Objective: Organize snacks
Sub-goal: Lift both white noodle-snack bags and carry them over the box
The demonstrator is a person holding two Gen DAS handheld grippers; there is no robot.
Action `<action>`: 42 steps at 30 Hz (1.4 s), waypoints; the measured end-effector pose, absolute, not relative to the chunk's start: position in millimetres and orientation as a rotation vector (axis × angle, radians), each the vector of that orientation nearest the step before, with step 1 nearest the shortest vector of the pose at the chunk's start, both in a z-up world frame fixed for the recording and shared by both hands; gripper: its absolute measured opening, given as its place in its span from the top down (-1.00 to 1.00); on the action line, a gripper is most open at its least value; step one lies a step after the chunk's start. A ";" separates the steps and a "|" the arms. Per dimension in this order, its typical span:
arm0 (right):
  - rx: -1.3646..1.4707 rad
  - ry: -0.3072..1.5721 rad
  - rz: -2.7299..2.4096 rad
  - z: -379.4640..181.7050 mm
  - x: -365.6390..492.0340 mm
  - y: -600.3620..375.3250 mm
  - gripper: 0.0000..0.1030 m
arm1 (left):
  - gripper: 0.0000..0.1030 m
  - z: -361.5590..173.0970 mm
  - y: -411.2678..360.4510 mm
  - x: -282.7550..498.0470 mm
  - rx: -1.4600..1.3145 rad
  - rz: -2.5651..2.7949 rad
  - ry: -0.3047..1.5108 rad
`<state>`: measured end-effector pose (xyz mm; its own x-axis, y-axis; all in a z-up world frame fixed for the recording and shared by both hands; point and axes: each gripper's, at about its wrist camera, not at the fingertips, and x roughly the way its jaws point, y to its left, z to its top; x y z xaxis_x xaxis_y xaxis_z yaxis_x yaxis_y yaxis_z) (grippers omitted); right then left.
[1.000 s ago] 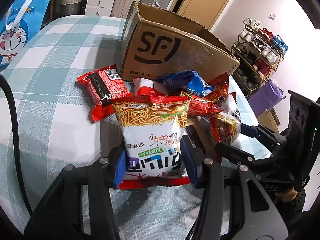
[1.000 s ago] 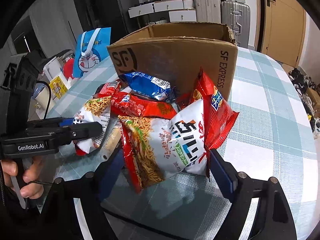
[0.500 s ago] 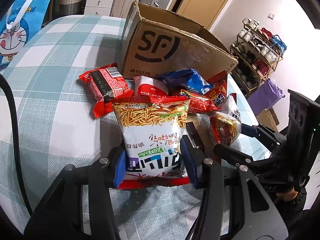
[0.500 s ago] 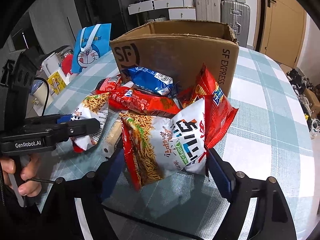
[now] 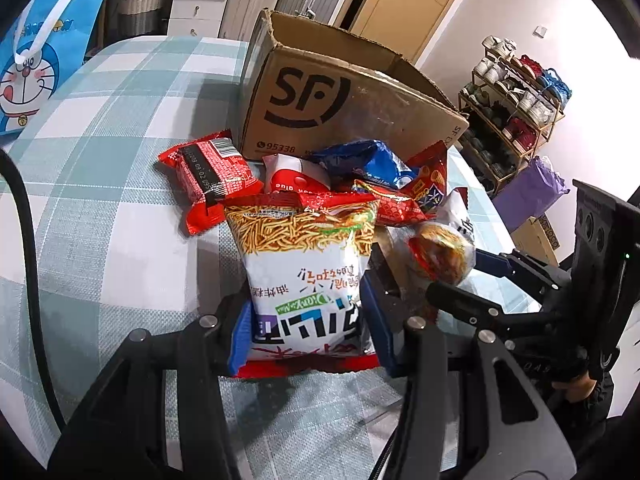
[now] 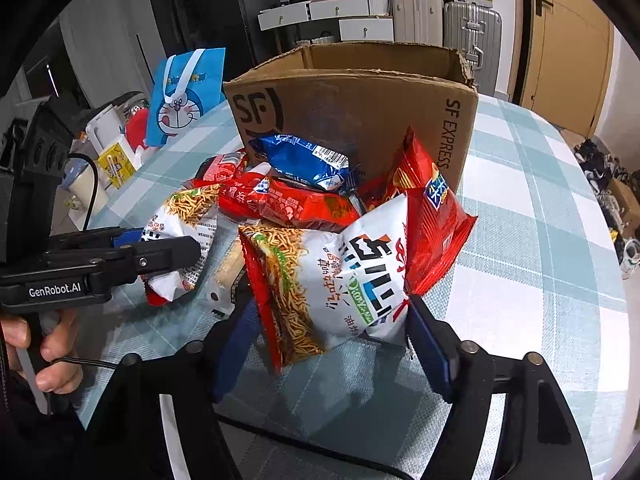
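The left gripper (image 5: 308, 330) is clenched on the lower edge of a white noodle-snack bag (image 5: 306, 276), its blue pads pressed against both sides, the bag's bottom seam partly hidden behind them; the right gripper (image 6: 332, 342) likewise grips a second noodle-snack bag (image 6: 340, 284), tilted, with one corner tucked out of sight behind the right pad; both bags are held just above the checked tablecloth (image 5: 100, 240); behind them lies a pile of snacks: a red packet (image 5: 208, 178) flat on the cloth, a blue packet (image 6: 310, 162) atop a red one (image 6: 292, 202), and a red chip bag (image 6: 430, 216) leaning on the SF cardboard box (image 6: 360, 112), whose inside cannot be seen; farther off, a blue Doraemon bag (image 6: 184, 96) is cut off at the left wrist view's edge
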<state>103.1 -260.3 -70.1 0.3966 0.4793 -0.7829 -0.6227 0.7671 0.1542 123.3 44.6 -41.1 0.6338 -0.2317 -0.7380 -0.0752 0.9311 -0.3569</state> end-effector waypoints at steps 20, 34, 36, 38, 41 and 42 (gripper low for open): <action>-0.044 0.858 0.764 -43.3 84.7 -287.9 -0.14 | 0.11 -0.7 45.9 100.0 -0.350 -0.095 0.799; 0.015 0.737 0.739 10.0 82.9 -307.6 -0.14 | 0.11 43.9 40.4 90.5 -0.319 -0.108 0.732; 0.022 0.727 0.734 16.0 84.4 -308.7 -0.14 | 0.11 51.5 40.1 89.7 -0.313 -0.111 0.721; 0.027 0.719 0.732 22.7 86.3 -308.7 -0.14 | 0.11 58.3 38.5 89.2 -0.307 -0.112 0.714; 0.026 0.703 0.730 31.3 87.9 -307.3 -0.14 | 0.11 68.7 35.9 91.7 -0.297 -0.118 0.703; 0.025 0.700 0.727 33.1 88.5 -306.5 -0.14 | 0.11 71.9 35.5 92.1 -0.293 -0.120 0.700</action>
